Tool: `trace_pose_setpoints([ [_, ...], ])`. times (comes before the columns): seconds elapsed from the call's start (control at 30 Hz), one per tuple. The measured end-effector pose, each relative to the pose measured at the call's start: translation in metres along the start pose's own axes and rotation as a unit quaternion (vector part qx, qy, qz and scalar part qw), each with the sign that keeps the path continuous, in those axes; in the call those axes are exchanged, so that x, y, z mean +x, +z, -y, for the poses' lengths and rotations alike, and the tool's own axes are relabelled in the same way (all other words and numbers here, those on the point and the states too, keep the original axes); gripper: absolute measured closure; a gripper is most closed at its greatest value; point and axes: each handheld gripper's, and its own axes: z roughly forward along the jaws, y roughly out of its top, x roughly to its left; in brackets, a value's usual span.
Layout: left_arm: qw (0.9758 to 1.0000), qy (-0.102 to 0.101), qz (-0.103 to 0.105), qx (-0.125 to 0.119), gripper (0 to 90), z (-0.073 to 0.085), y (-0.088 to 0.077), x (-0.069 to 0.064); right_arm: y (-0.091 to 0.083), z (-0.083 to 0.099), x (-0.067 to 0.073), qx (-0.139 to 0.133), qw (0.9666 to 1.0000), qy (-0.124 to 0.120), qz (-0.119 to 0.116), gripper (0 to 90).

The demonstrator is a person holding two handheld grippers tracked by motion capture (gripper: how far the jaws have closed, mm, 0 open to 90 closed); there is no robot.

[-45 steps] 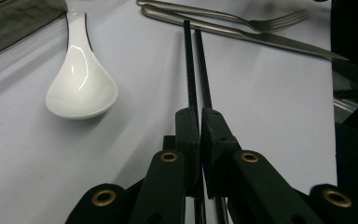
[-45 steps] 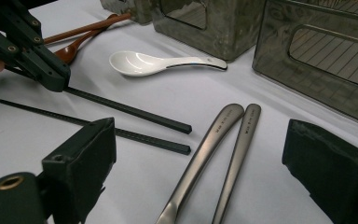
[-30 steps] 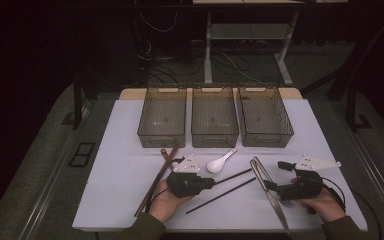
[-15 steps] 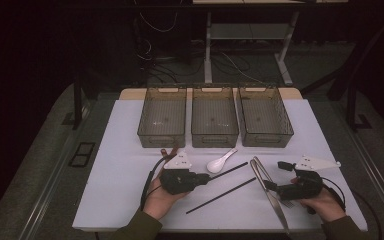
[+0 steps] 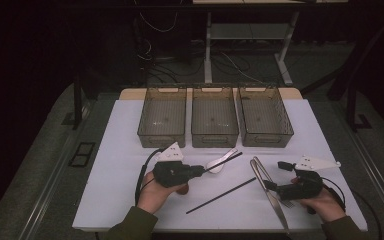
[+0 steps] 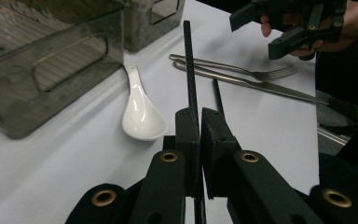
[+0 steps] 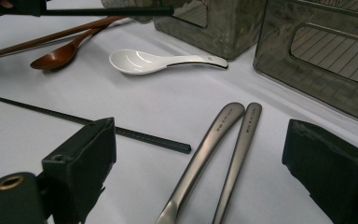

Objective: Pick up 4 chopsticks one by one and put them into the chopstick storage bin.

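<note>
The left gripper (image 5: pixel 206 171) is clenched on a black chopstick (image 6: pixel 189 79), which is pinched between its two pads and runs straight out ahead of the jaws. In the high view the chopstick (image 5: pixel 225 161) juts from the gripper tip, up off the tabletop (image 5: pixel 120 150), and passes over a white spoon (image 5: pixel 219 163) that lies just beyond the tip. In the left gripper view the spoon (image 6: pixel 141 114) sits just left of the jaws, bowl toward the gripper.

A second black chopstick (image 5: pixel 221 195) lies flat on the tabletop, between the two grippers and nearer the person than the held one.

The right gripper (image 5: pixel 270 185) is released: in its own view the two pads stand wide apart with nothing between them. Ahead of them lie the handles of a fork (image 7: pixel 200 158) and a knife (image 7: pixel 235 158), side by side and touching; the loose chopstick (image 7: pixel 98 126) lies just left of these, partly behind the left pad. Farther off to the left are a brown spoon (image 7: pixel 63 53) and a brown chopstick (image 7: pixel 37 39).

Three bins (image 5: pixel 215 137) stand in a row beyond both grippers.
</note>
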Motion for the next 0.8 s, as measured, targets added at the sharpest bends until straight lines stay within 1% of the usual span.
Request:
trace_pose_setpoints([
  [0.23,0.9999,0.0,-0.013,-0.007,85.2,-0.006,-0.011,0.01,0.0,0.0,0.0,0.0,1.0,0.001,0.0,9.7],
  [0.37,0.9996,-0.004,-0.021,-0.016,85.2,-0.008,-0.018,0.017,0.0,0.0,0.0,-0.001,1.0,0.002,0.0,9.7],
  [0.53,0.9994,-0.008,-0.029,-0.02,85.2,-0.01,-0.022,0.024,0.001,0.0,0.0,0.001,1.0,0.002,0.0,9.7],
  [0.67,0.999,-0.008,-0.038,-0.021,85.2,-0.013,-0.024,0.029,0.0,0.0,0.0,0.0,1.0,0.002,0.0,9.7],
  [0.73,0.9989,-0.005,-0.043,-0.018,85.2,-0.014,-0.026,0.031,0.001,0.0,0.0,0.001,1.0,0.004,0.001,9.7],
  [0.8,0.9986,-0.006,-0.047,-0.022,85.2,-0.016,-0.027,0.034,0.001,0.0,0.0,0.001,1.0,0.003,0.001,9.7],
])
